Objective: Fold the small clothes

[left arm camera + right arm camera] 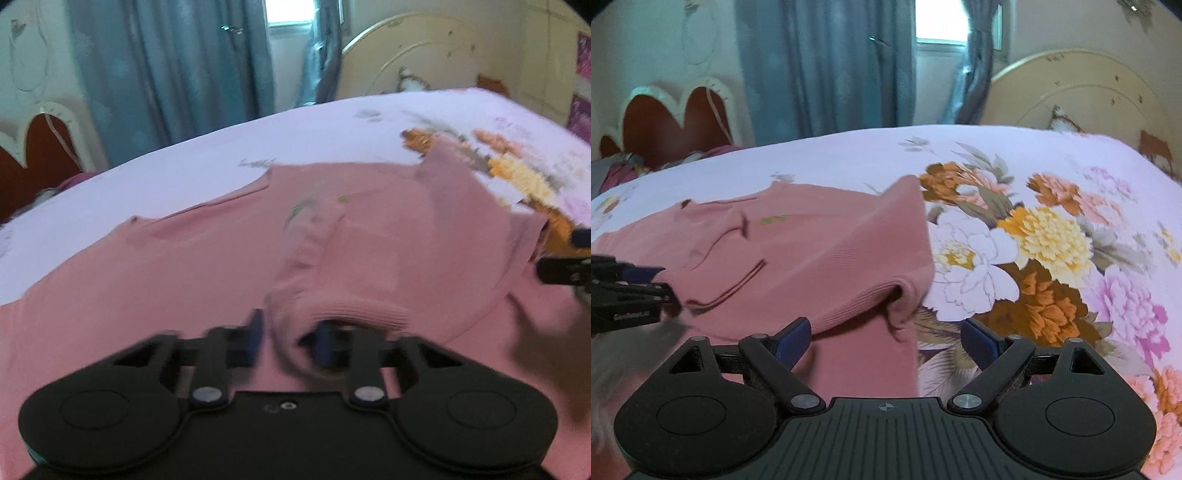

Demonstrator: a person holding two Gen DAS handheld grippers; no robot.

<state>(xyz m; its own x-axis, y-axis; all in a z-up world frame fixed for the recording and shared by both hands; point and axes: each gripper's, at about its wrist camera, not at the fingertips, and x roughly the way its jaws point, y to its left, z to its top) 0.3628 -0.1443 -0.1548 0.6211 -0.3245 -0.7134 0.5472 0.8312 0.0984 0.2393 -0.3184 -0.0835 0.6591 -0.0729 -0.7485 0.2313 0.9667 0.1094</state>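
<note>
Pink garment (798,251) lies on the floral bedsheet (1052,236), near part cut off. Left gripper (291,341) blurred, nipping a ribbed fold. Right gripper (886,339) wide apart, empty, straddling the garment's right edge.

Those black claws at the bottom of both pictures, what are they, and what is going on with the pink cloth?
They are hand-held grippers, one in each of a person's hands, each with a camera looking along its two fingers. One picture comes from the left gripper, the other from the right gripper. A pink sweater lies on a bed with a flowered sheet. The left gripper's blue pads are closed on the ribbed edge of a folded-in sleeve. The right gripper is open, holding nothing, just in front of a folded sleeve end.
</note>
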